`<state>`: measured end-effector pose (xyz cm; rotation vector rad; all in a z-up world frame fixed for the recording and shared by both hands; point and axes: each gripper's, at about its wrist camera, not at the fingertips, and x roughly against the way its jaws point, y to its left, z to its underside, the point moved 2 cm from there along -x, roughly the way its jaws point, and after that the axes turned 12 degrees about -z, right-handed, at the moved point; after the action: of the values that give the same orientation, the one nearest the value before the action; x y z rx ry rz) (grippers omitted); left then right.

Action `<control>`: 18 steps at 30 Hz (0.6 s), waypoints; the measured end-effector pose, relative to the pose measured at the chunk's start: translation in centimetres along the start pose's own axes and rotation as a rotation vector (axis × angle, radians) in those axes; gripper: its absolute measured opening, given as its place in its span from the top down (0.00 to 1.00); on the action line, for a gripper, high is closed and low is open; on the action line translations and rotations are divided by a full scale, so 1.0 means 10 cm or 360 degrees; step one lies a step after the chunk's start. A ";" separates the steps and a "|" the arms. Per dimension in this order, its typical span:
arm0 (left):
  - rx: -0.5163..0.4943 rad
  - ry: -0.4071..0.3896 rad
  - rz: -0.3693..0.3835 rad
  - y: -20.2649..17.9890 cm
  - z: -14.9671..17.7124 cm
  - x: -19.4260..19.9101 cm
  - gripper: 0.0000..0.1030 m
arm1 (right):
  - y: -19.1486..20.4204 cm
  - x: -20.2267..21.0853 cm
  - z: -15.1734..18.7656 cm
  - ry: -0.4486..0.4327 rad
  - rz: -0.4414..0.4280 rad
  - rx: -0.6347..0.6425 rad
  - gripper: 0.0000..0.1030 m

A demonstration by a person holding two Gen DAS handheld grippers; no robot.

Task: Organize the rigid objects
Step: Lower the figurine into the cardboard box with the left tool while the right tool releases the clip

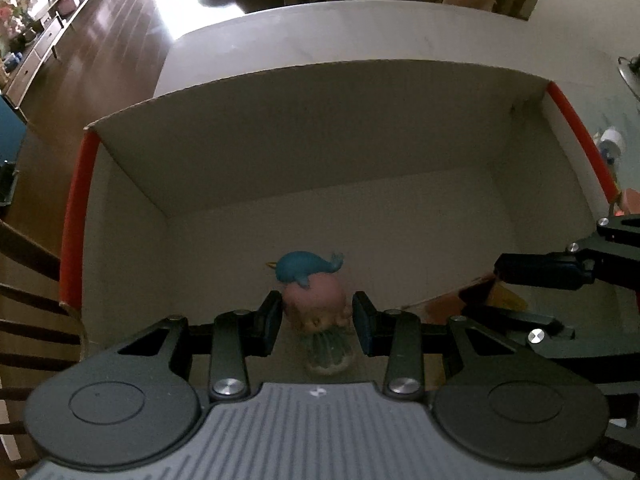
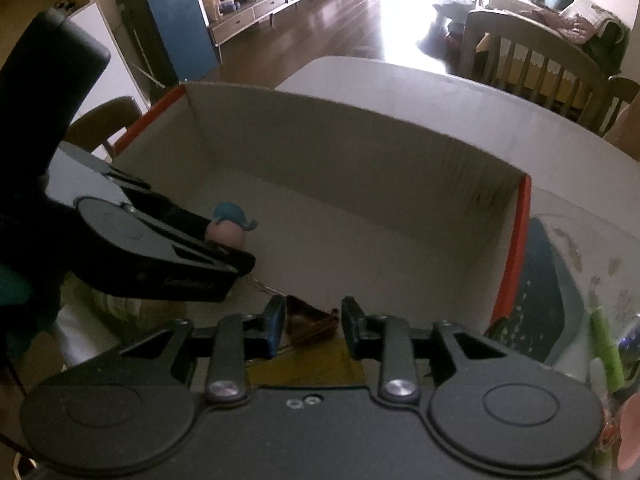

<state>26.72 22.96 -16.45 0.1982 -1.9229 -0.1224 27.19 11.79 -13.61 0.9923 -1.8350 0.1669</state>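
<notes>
A small doll figurine (image 1: 316,304) with a pink head, a blue whale on top and a green body sits between the pads of my left gripper (image 1: 316,320), which is shut on it, low inside a cardboard box (image 1: 320,128). It also shows in the right wrist view (image 2: 230,228), held by the left gripper (image 2: 224,252). My right gripper (image 2: 312,324) is shut on a brown triangular object (image 2: 310,326) with a yellow part behind it, at the box's near edge. The right gripper appears in the left wrist view (image 1: 532,292) at the right, with the brown and yellow object (image 1: 480,296) between its fingers.
The box has red side flaps (image 1: 76,216) and stands on a white table (image 1: 360,36). Small items (image 1: 610,148) lie on the table right of the box. A dark patterned mat (image 2: 560,264) and a green stick (image 2: 606,344) lie to the right. Wooden chairs (image 2: 532,64) stand around the table.
</notes>
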 end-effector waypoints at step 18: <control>0.0106 -0.0238 0.0004 0.04 0.21 0.69 0.61 | 0.09 0.83 0.19 -0.0234 -0.0111 -0.0003 0.59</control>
<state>22.32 22.00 -10.83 0.2367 -2.0780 -0.0734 23.91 6.79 -7.55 1.0899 -1.9293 0.0506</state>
